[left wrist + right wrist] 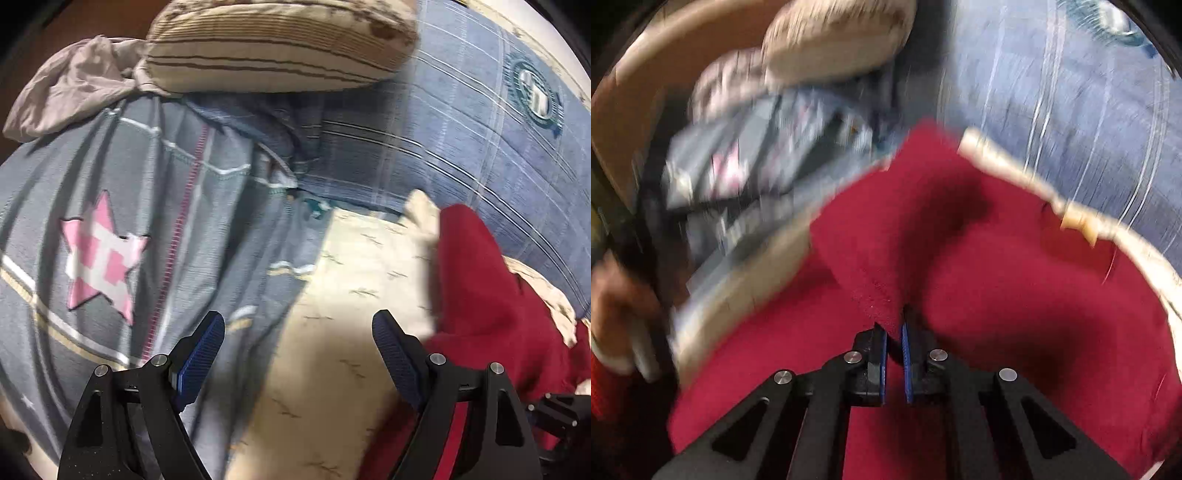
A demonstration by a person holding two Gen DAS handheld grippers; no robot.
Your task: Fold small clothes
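- Presently the right hand-held gripper [894,325] pinches a raised fold of the red garment [979,258], lying on a cream cloth [343,295].
- Left hand-held gripper [298,325] hovers spread wide, holding nothing, beside the grey star-patterned quilt [110,221].

Grey quilt [110,229] with a pink star patch [101,258], striped beige pillow [280,40] lying on its far edge, crumpled pale pink cloth [70,85] beside the pillow, blue plaid bedsheet [461,147] with a round emblem [533,92], cream sheet [332,314] underneath

Both grippers, left [298,328] and right [894,328], are black angular frames with silver screws and blue ribbed pads.
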